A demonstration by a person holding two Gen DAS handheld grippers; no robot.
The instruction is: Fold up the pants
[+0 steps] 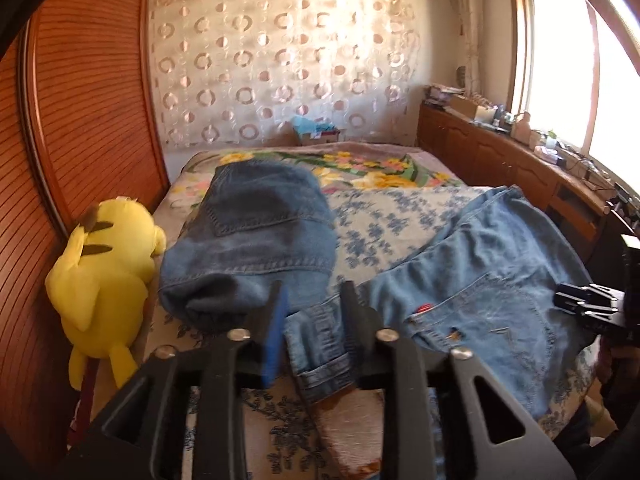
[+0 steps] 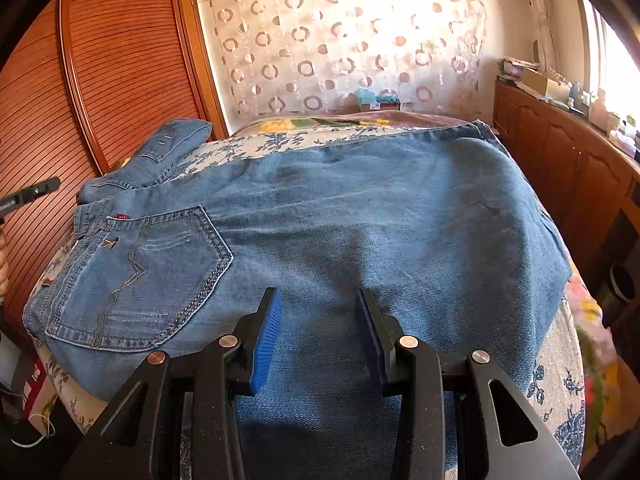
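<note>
Far left on the bed (image 1: 380, 216), against the slatted wooden door (image 1: 88, 120): a yellow plush toy (image 1: 104, 264), lying face down. Just right of it, a darker pair of jeans (image 1: 256, 240), already folded into a stack.

Next, the left tool (image 1: 314, 300): released, fingers parted around the waistband end of the pants (image 1: 480, 280), denim between the pads but not visibly pinched.

Spread rightward across the blue-flowered bedcover: the light-blue pants themselves, back pocket and small red tag near the left end, leg reaching towards the far right edge of the bed.

At the near right edge of the pants, the right tool (image 2: 320, 300): also released, blue pads well apart, flat denim filling the gap.

Farthest right, a cluttered wooden cabinet (image 1: 500, 152) under a bright window (image 1: 560, 60).
</note>
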